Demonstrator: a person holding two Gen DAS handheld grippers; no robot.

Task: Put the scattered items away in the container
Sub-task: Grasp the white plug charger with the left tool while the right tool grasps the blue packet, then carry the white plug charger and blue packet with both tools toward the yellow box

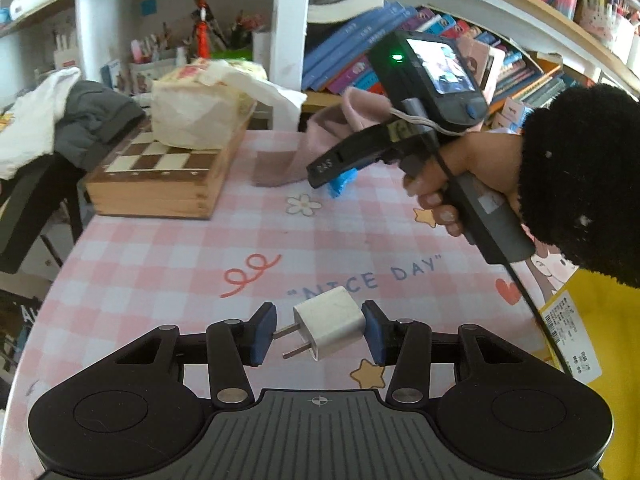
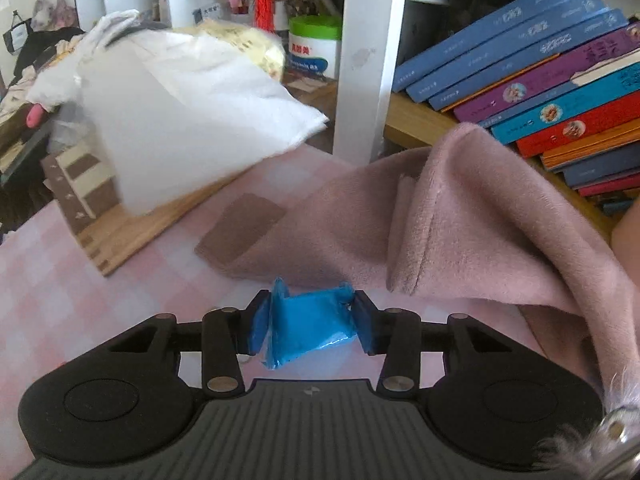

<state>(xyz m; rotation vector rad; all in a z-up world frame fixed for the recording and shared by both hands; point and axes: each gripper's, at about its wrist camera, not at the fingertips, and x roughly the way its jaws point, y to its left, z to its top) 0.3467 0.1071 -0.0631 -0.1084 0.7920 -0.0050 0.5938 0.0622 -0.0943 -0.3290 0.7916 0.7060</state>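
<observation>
Gripping is the step underway: left claw (image 1: 320, 330) pinches a white charger (image 1: 330, 322) near the tabletop's (image 1: 160, 256) front edge; right claw (image 2: 310, 326) pinches a blue packet (image 2: 310, 330) beside the pink cloth (image 2: 460, 216). Next, probably carrying both to the container, unseen here.

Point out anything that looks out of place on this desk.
A tissue pack sits on the wooden chess box, and a pink cloth lies rumpled across the table. Nothing looks spilled or damaged.

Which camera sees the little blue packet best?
The right wrist view: the blue packet fills the space between the right gripper pads, close and sharp. The left wrist view shows only a small blue bit poking out under that gripper, far away.
</observation>
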